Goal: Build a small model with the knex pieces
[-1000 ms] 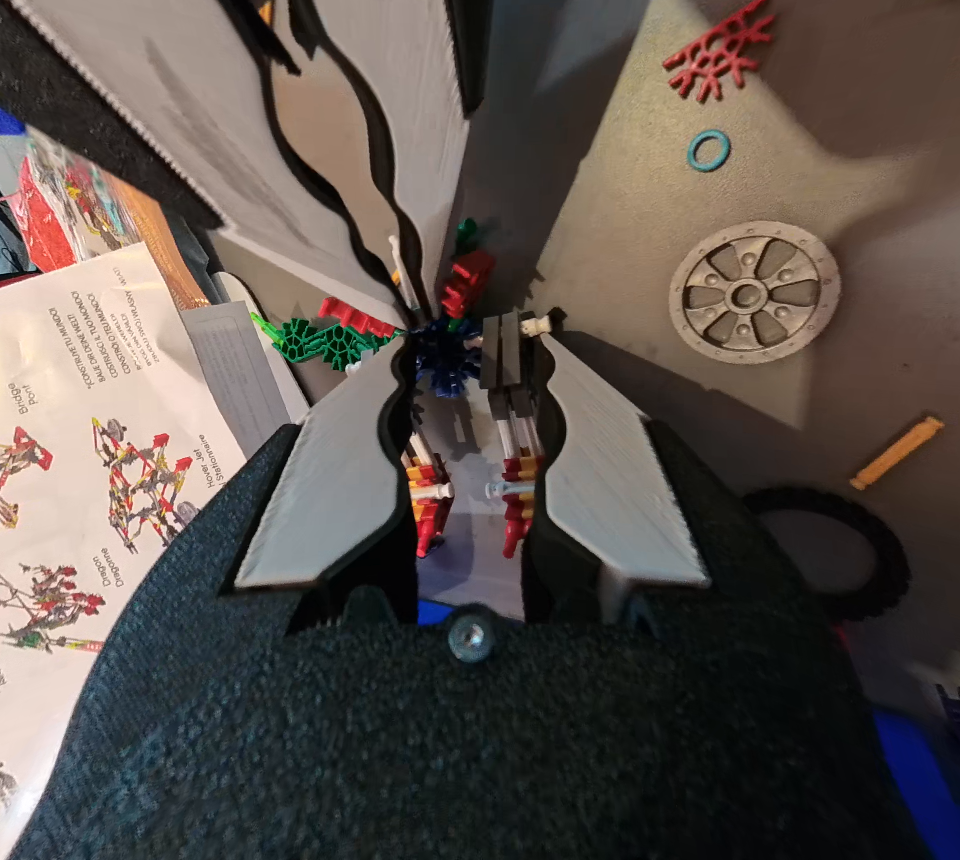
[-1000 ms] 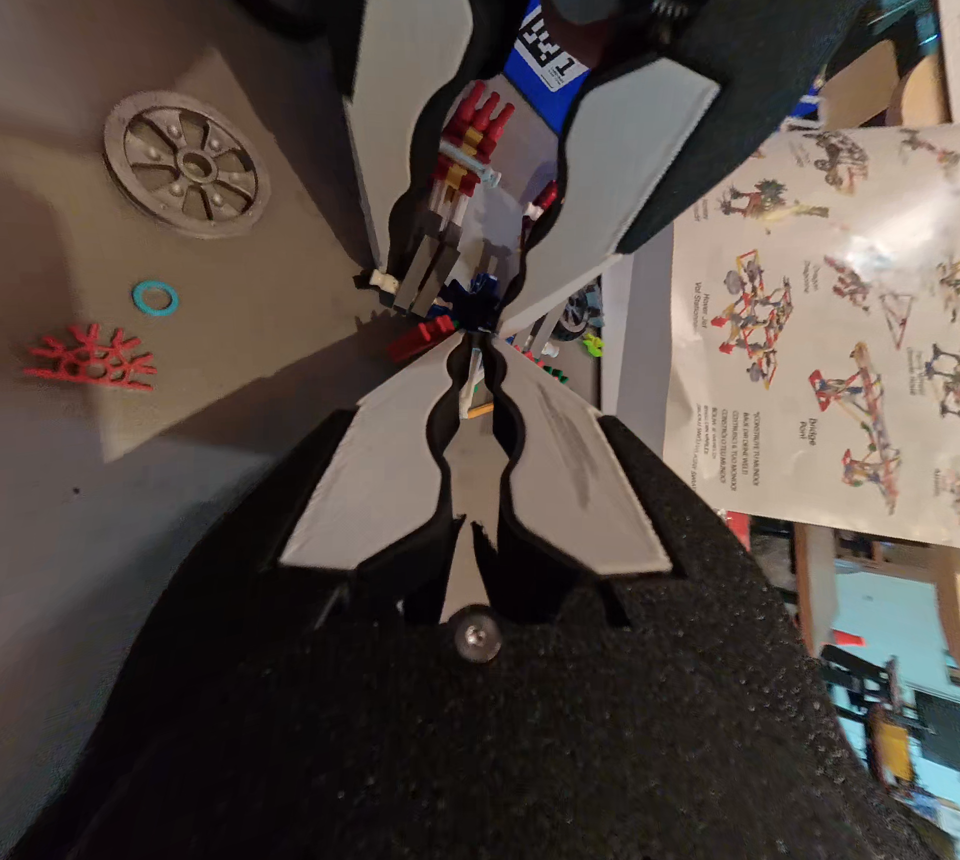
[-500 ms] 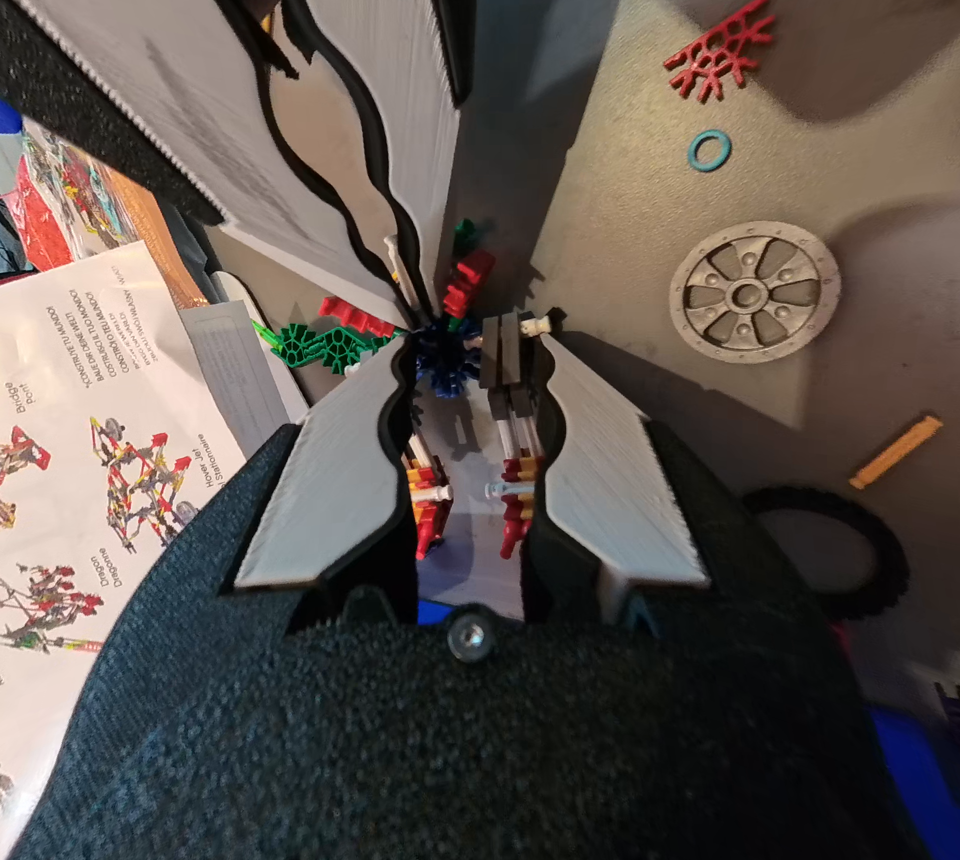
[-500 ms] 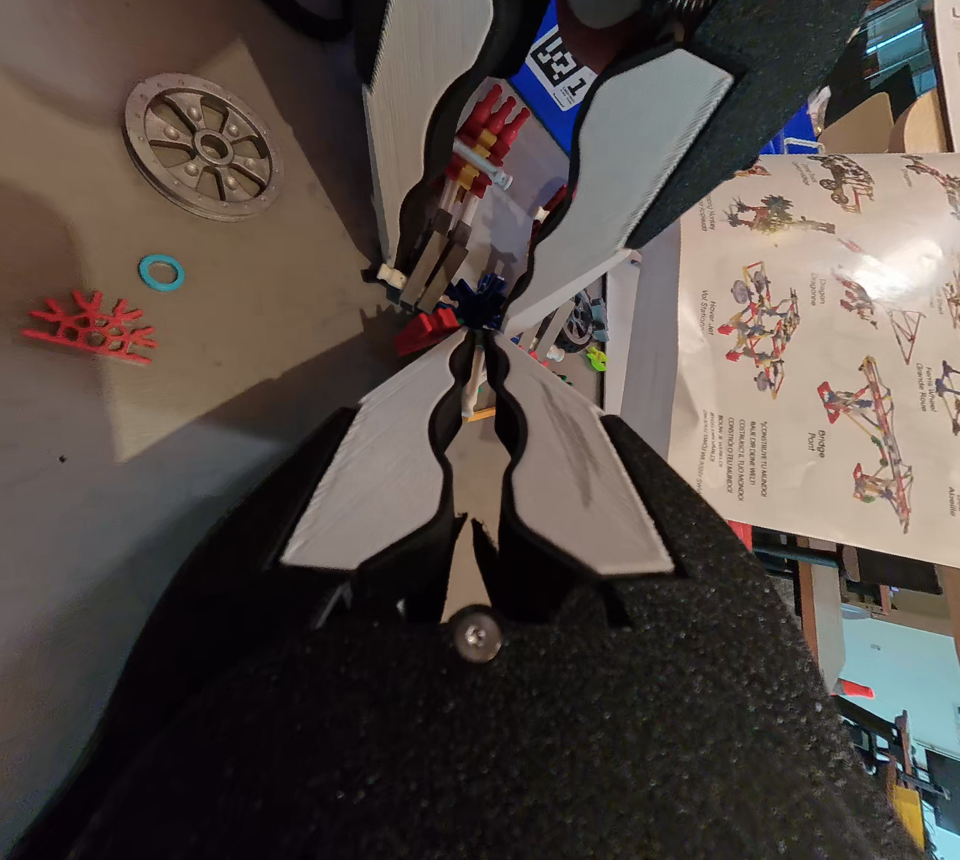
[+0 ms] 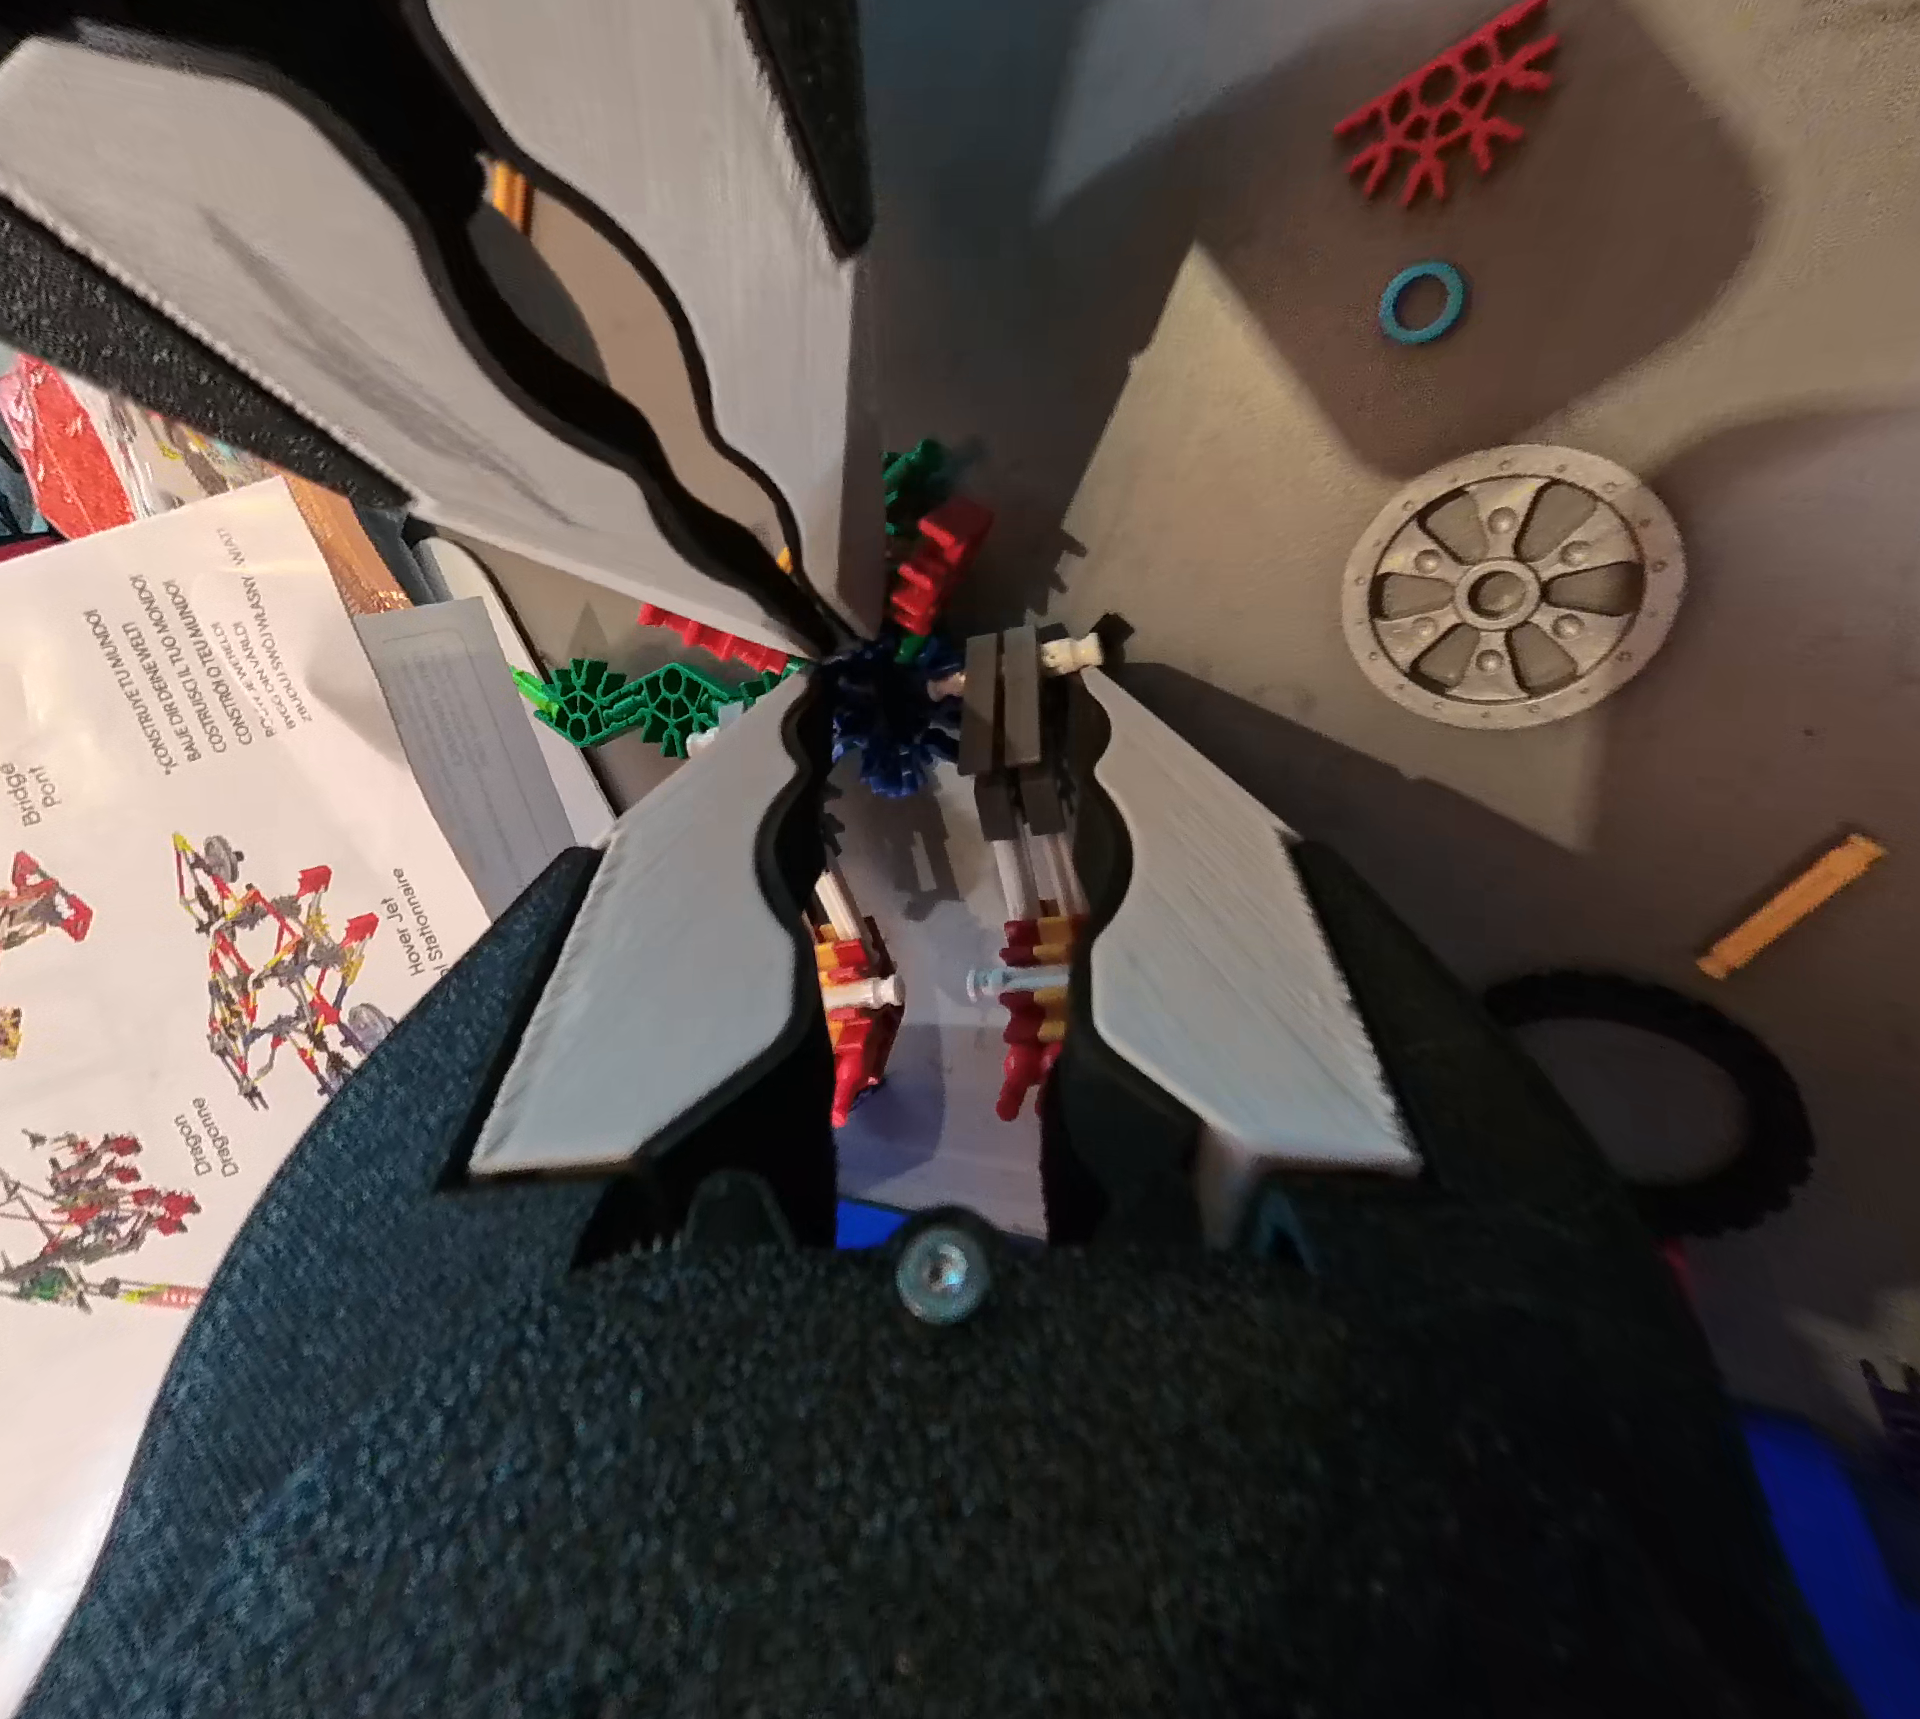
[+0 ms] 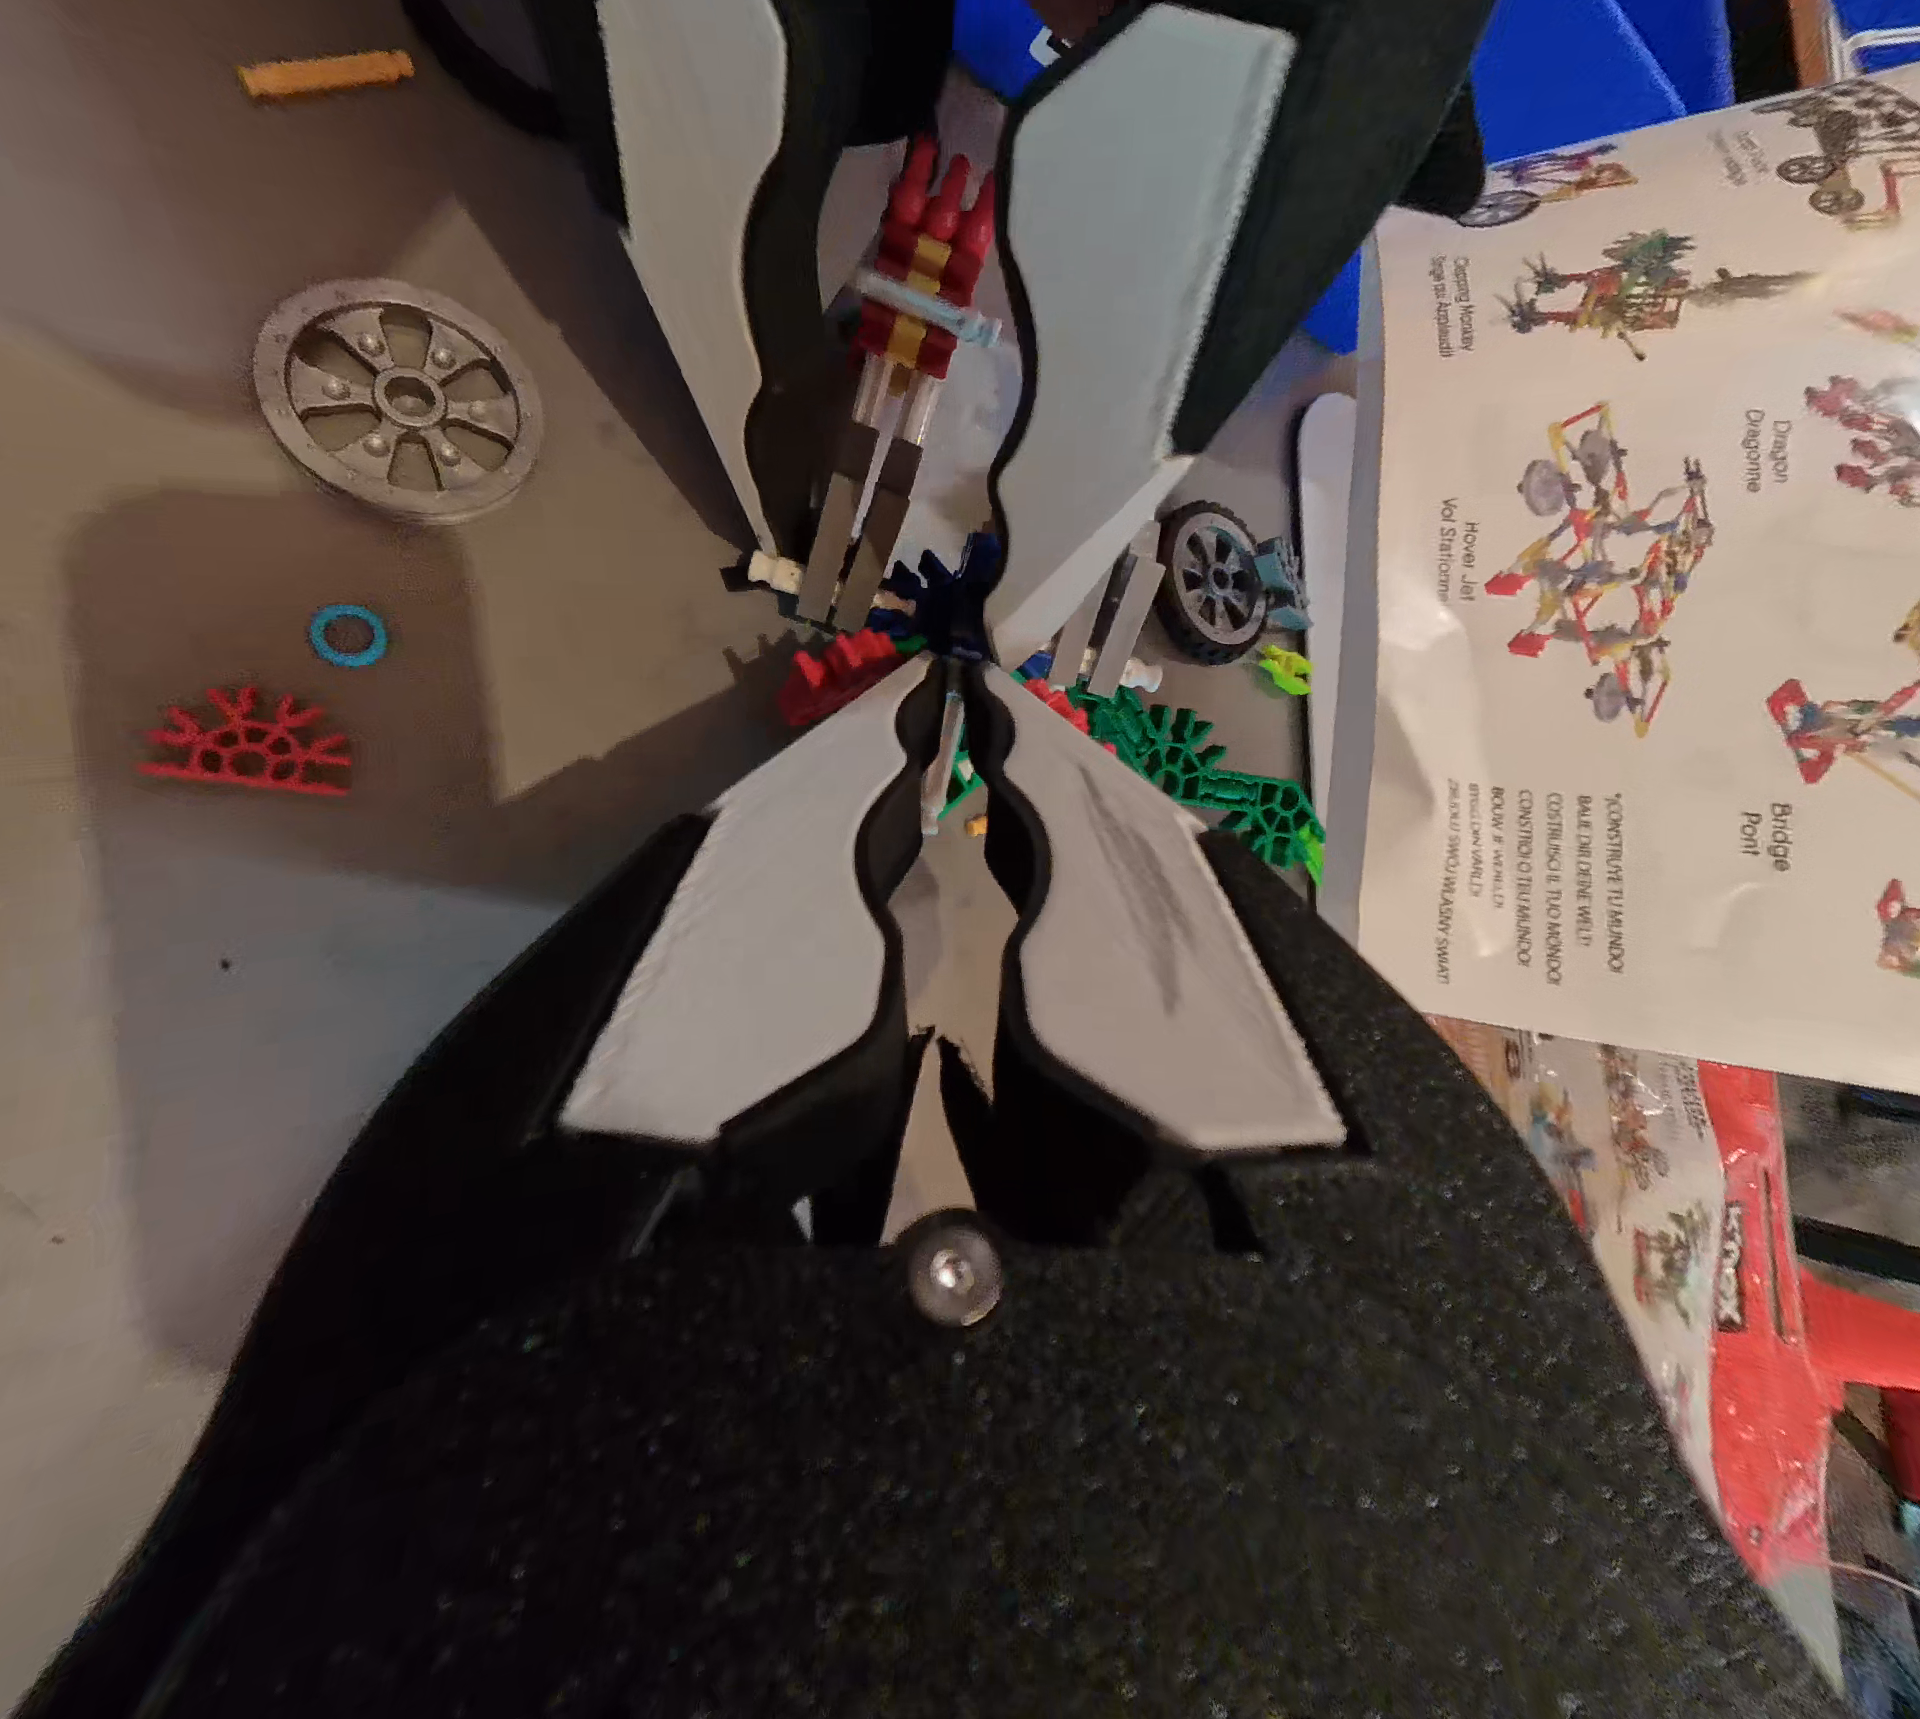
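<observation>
Both grippers meet tip to tip over the grey table (image 5: 1299, 443). Left gripper (image 5: 940, 713) has its jaws clamped across a toy assembly (image 5: 1013, 776) of grey, white, red and yellow rods with a blue connector (image 5: 883, 724) at its end. Right gripper (image 6: 951, 682) has its jaws nearly together, pinching a thin white rod (image 6: 940, 755) at that connector. On the table lie one silver wheel hub (image 5: 1512, 599), one black tyre (image 5: 1662, 1108), one teal ring (image 5: 1421, 303), one red fan connector (image 5: 1449, 106), one orange rod (image 5: 1792, 906) and green connectors (image 5: 634, 703). One instruction sheet (image 6: 1662, 609) lies beside them.
</observation>
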Tool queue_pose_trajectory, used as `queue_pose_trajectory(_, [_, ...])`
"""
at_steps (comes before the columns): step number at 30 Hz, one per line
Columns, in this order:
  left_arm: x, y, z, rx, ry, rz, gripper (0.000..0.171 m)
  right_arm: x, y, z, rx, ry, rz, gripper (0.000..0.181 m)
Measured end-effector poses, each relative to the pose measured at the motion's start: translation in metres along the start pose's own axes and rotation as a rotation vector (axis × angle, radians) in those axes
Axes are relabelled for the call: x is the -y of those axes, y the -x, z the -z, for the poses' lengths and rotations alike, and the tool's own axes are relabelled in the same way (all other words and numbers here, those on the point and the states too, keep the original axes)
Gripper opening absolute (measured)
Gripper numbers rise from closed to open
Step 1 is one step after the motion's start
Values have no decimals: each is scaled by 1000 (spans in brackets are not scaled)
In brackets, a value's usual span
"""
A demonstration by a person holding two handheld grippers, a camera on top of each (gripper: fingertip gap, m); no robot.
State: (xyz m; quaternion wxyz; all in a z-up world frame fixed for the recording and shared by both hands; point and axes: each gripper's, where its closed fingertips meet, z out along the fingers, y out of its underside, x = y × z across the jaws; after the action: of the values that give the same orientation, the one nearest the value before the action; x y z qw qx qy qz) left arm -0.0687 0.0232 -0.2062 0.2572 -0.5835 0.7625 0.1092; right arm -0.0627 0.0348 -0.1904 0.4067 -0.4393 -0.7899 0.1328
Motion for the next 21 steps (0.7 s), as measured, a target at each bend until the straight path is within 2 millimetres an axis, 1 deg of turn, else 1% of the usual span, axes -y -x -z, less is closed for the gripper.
queue_pose_trajectory(4, [0, 0, 0, 0, -2, -1, 44, 1, 0, 0, 44, -31, -54, 4])
queue_pose_trajectory(11, [0, 0, 0, -1, -7, 0, 44, 1, 0, 0, 164, -66, -218, 3])
queue_pose_trajectory(14, [0, 0, 0, -3, -7, 0, 44, 1, 0, 0, 160, -29, -161, 3])
queue_pose_trajectory(17, [0, 0, 0, -4, -4, -4, 43, 1, 0, -1, 123, 12, -53, 3])
queue_pose_trajectory(21, [0, 0, 0, -3, 0, -5, 44, 1, 1, -1, 84, 26, 33, 4])
